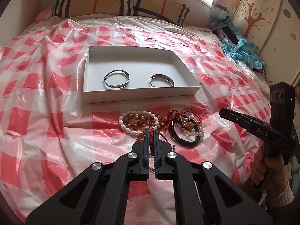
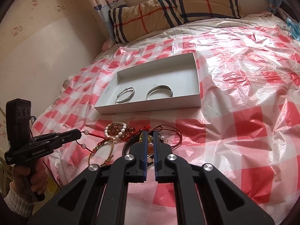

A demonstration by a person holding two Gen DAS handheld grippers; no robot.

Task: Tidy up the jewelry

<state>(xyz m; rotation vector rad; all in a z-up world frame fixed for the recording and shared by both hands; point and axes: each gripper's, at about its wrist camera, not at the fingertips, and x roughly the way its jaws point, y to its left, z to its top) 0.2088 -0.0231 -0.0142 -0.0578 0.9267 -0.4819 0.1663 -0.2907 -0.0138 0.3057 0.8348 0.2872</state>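
Observation:
My left gripper is shut on a red cord bracelet. In the right wrist view that cord, strung with pale beads, hangs from the left gripper. My right gripper hovers over the jewelry pile with its jaws a little apart. Beads show through the gap, but nothing hangs from it in the left wrist view. Amber and white bead bracelets and a black bracelet lie on the bed. Behind them, a white box holds two silver bangles.
A wrinkled red-and-white checked plastic sheet covers the bed. Plaid pillows lie at the head. A blue plastic bag and a painted wardrobe are on the right. A person's hand grips the left gripper's handle.

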